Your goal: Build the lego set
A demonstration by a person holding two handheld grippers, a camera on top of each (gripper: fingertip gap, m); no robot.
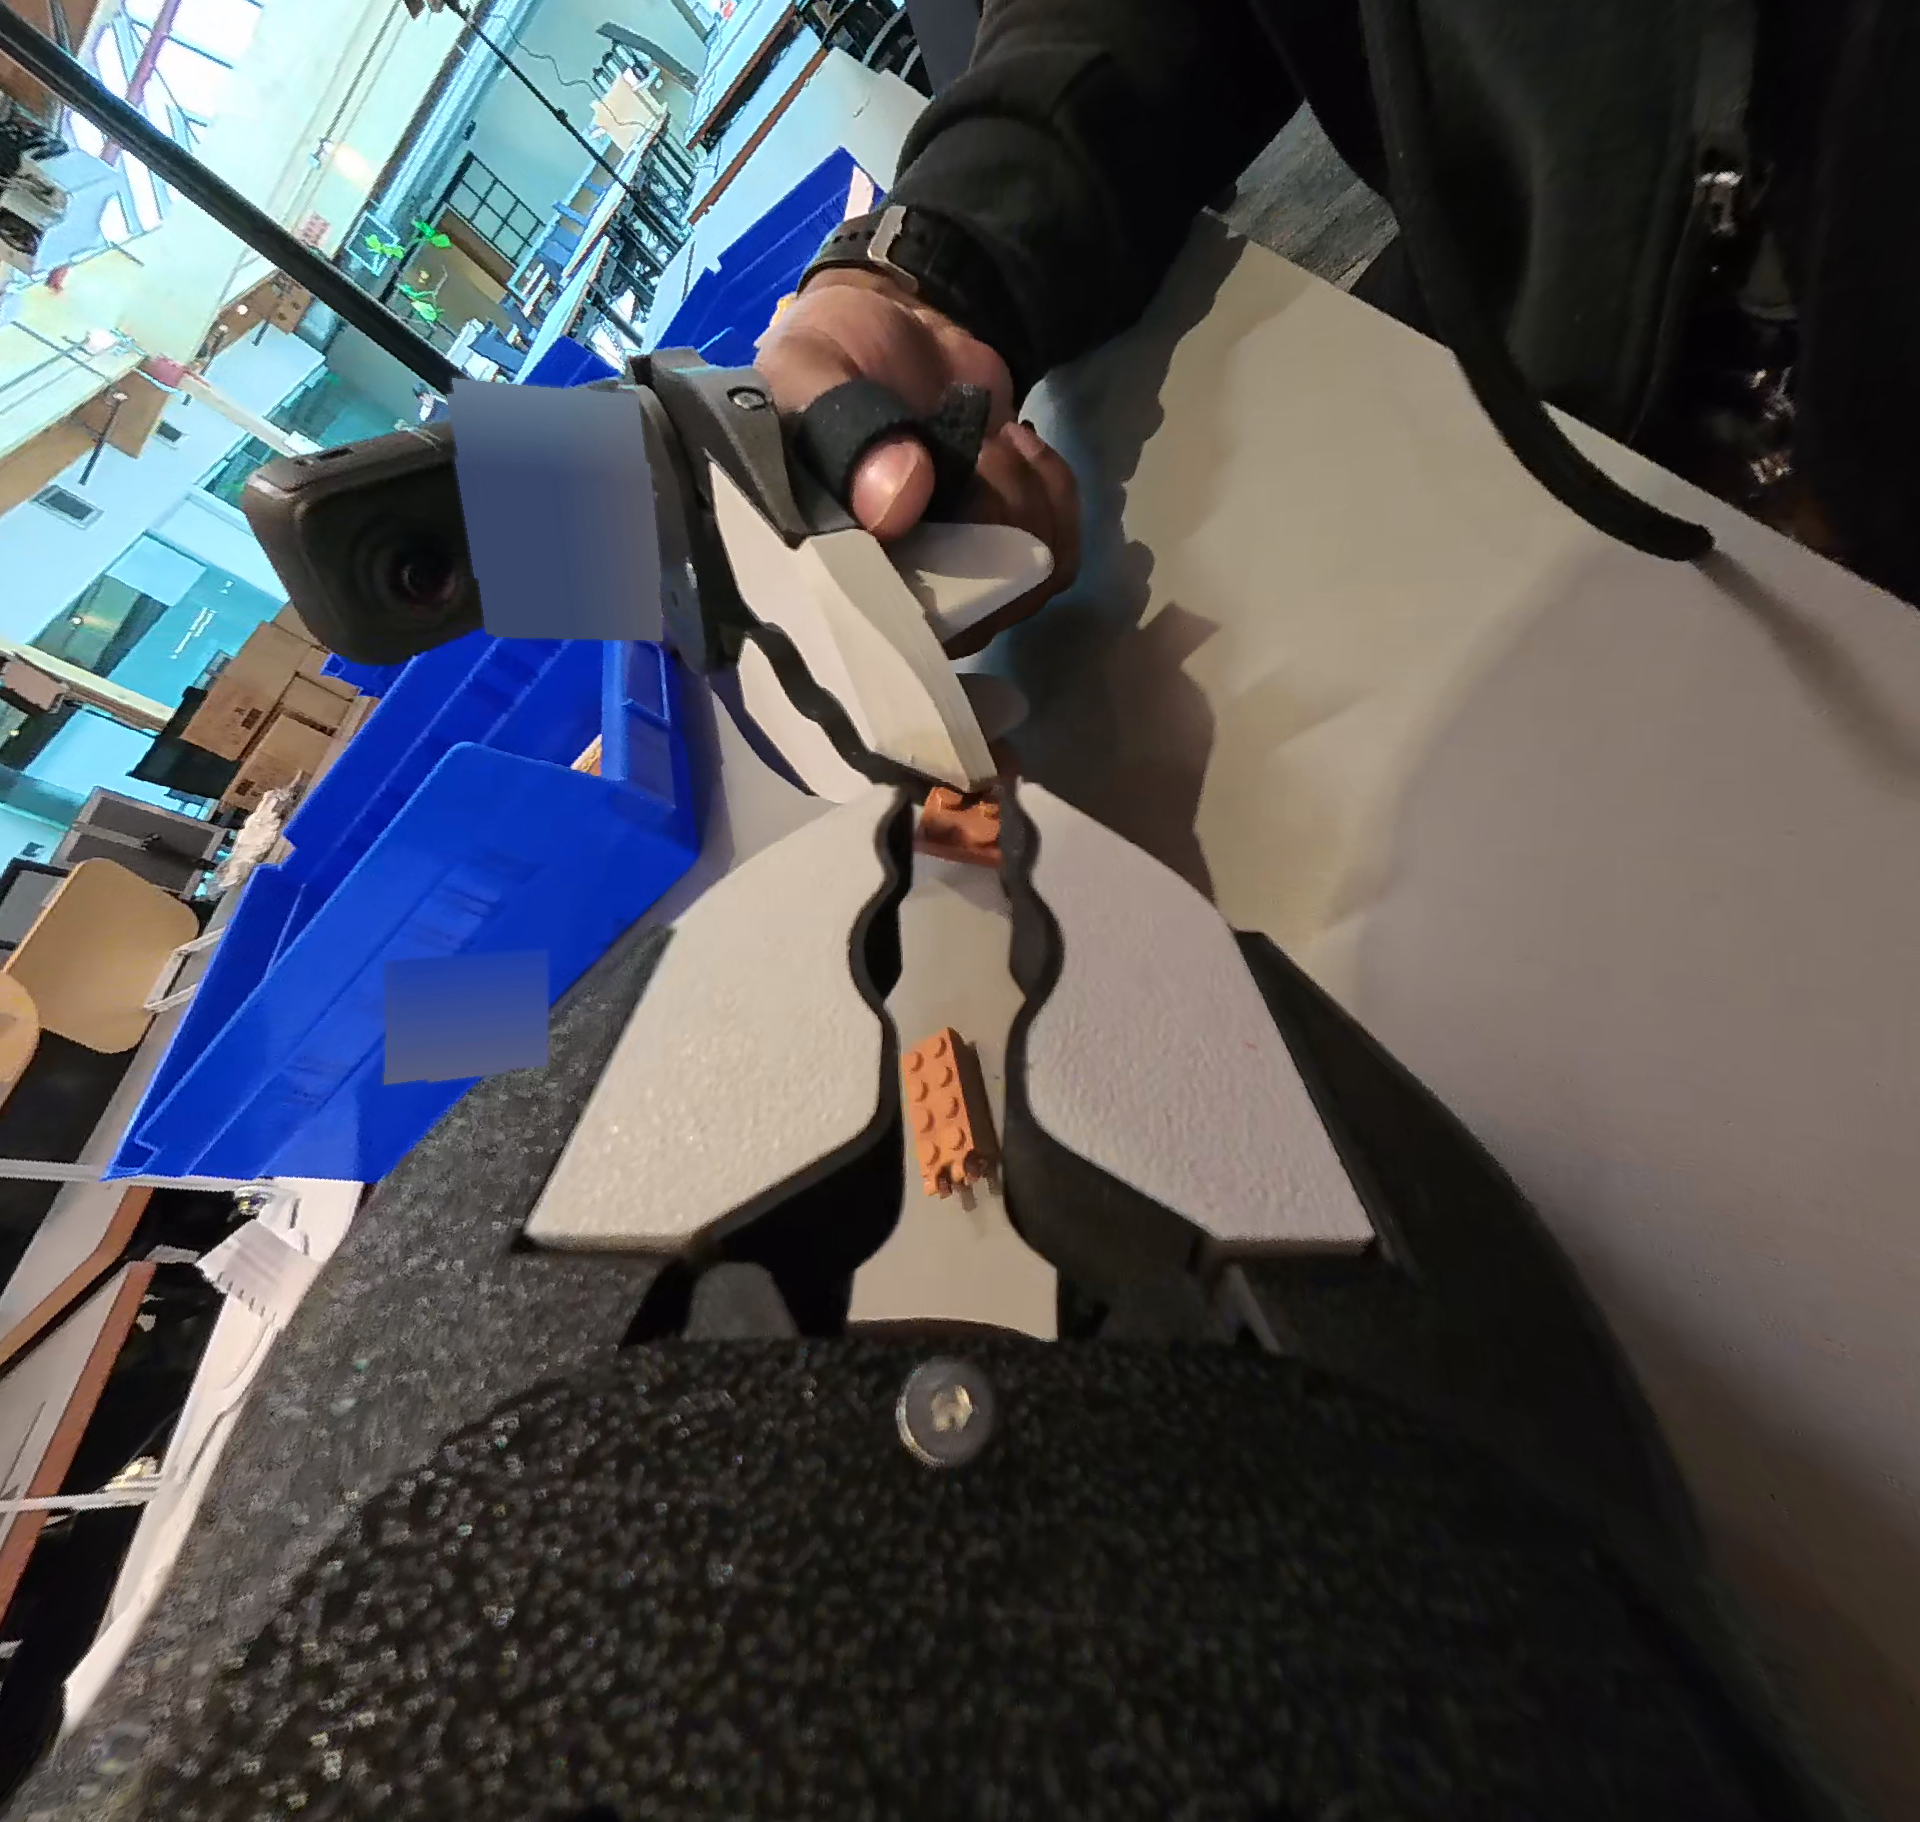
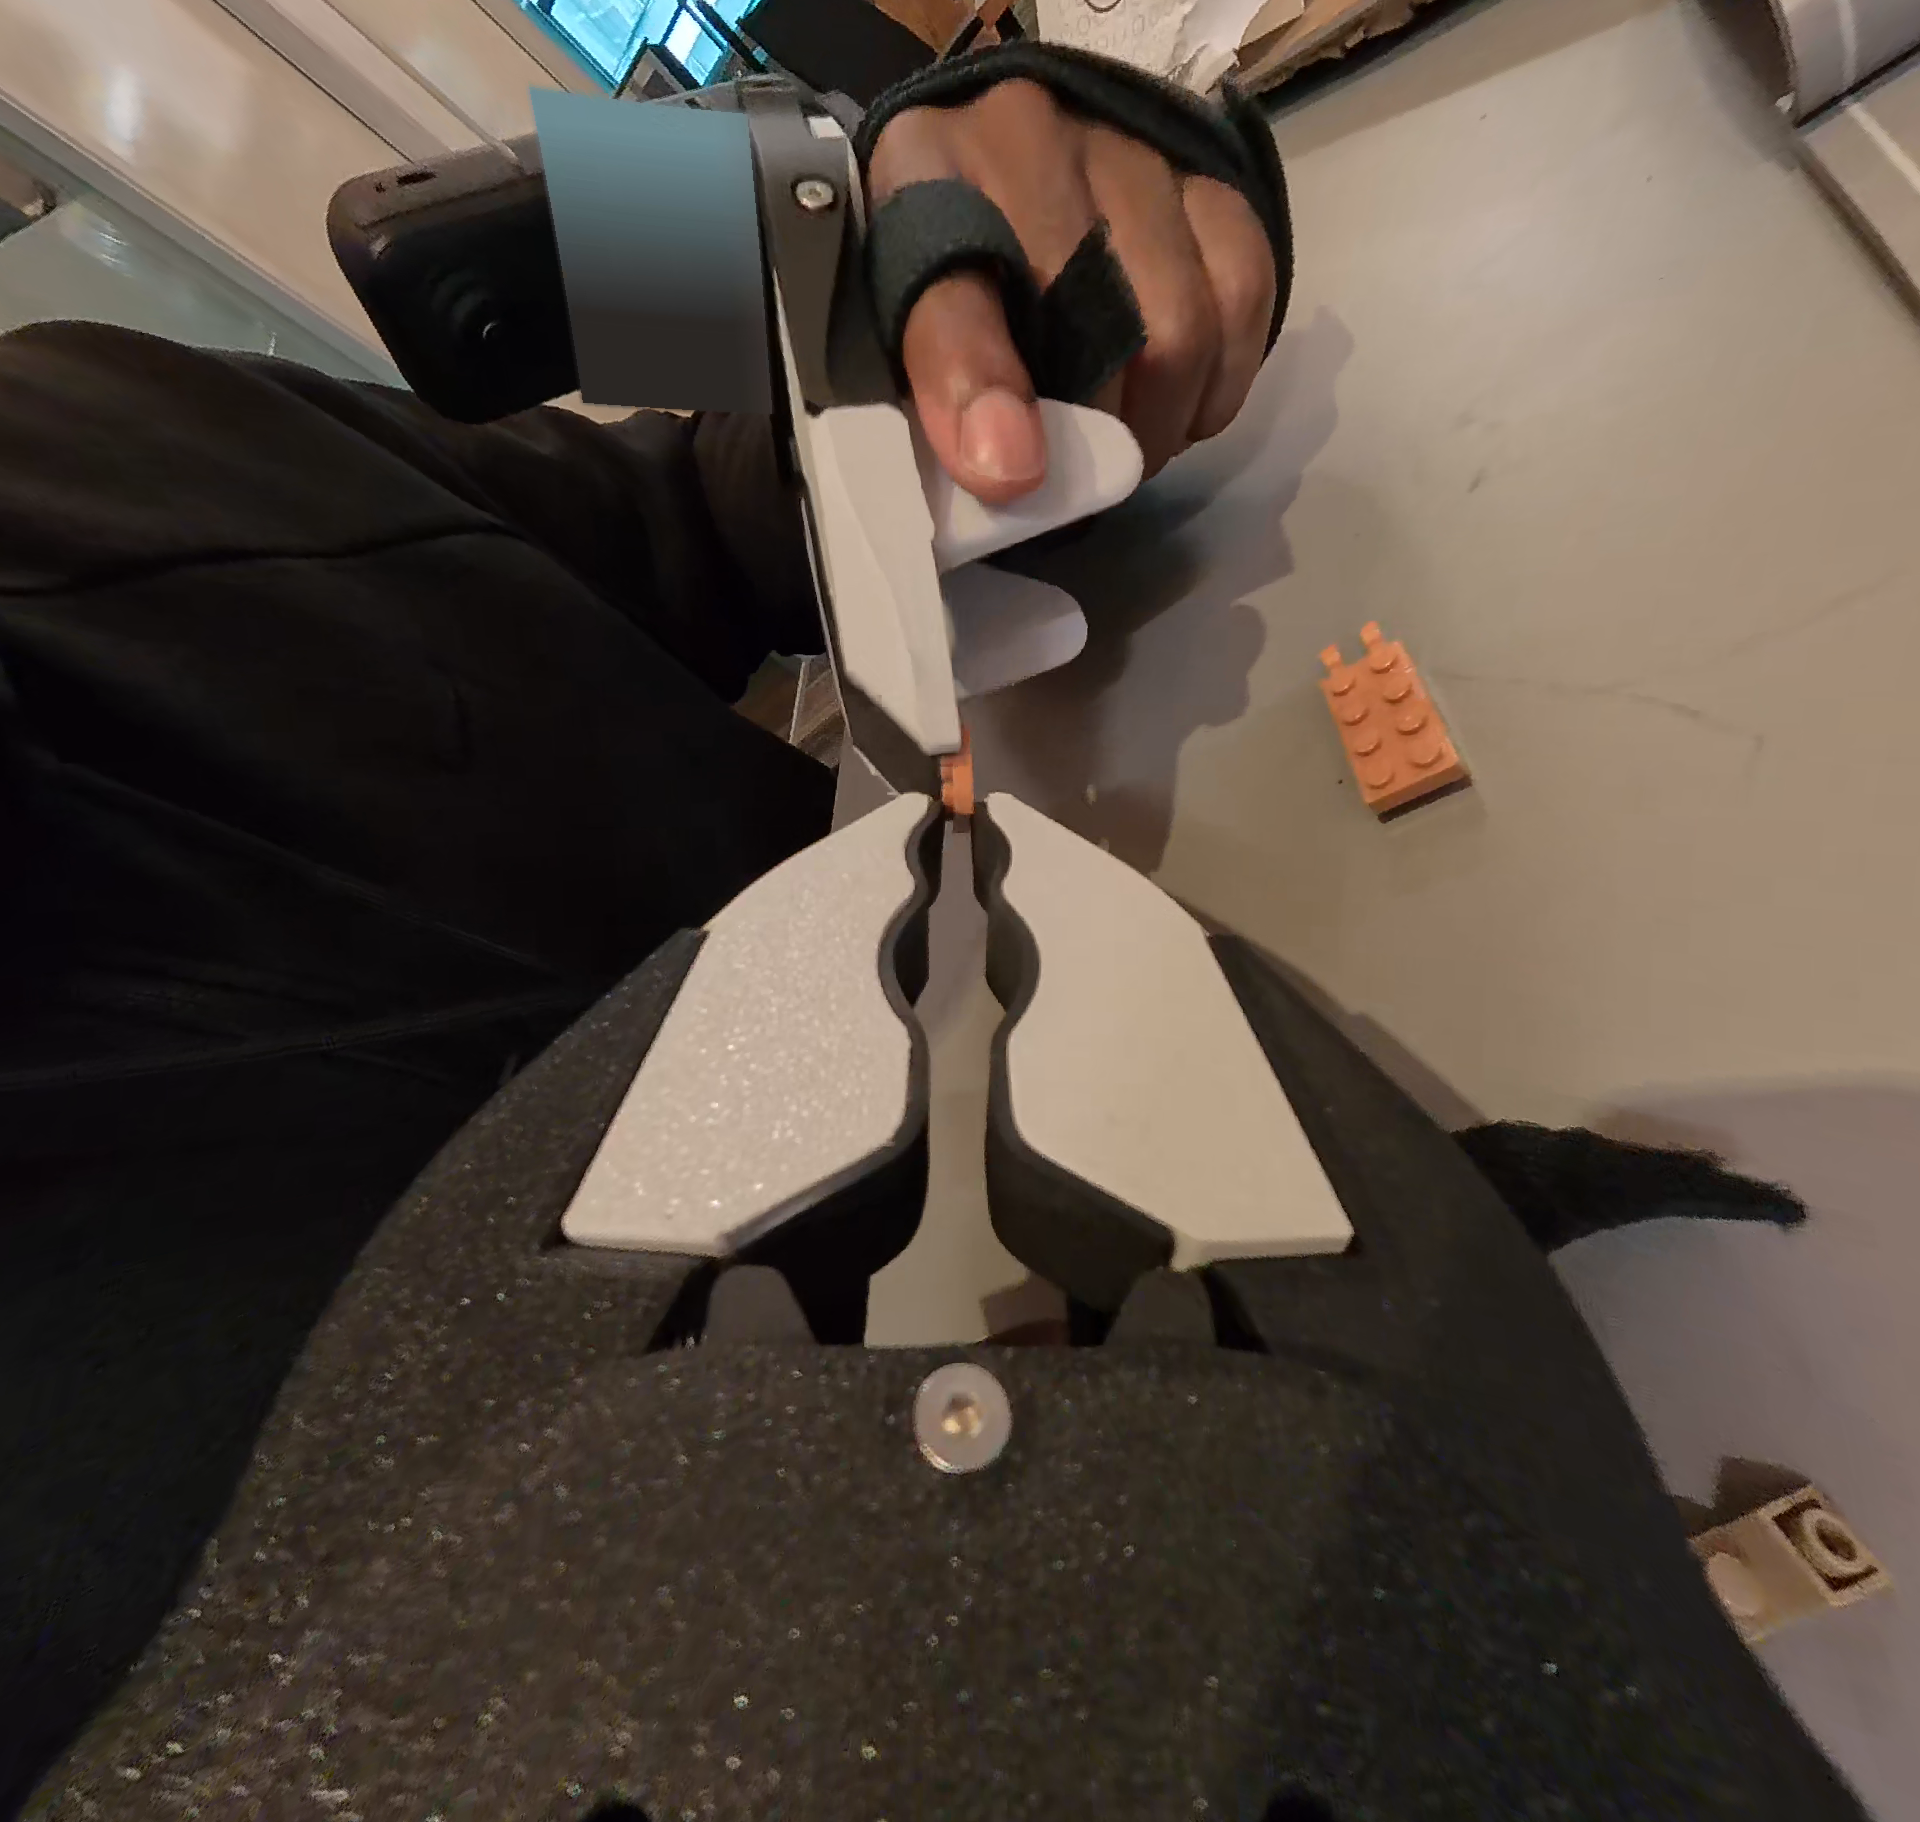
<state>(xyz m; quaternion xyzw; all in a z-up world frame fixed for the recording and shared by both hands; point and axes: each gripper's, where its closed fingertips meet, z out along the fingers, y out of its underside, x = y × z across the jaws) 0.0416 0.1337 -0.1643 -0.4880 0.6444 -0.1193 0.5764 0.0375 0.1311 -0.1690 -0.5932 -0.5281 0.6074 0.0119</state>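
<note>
Your right gripper pinched a thin orange brick plate edge-on while your left gripper closed across its width. It looked light, rigid and slick, so you gripped its flat faces.

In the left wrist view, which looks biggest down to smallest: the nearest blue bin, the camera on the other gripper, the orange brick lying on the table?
1. Nearest blue bin, clearly the largest.
2. Camera on the right gripper.
3. Orange brick on the table, smallest, though it lies closest to the lens.
</note>
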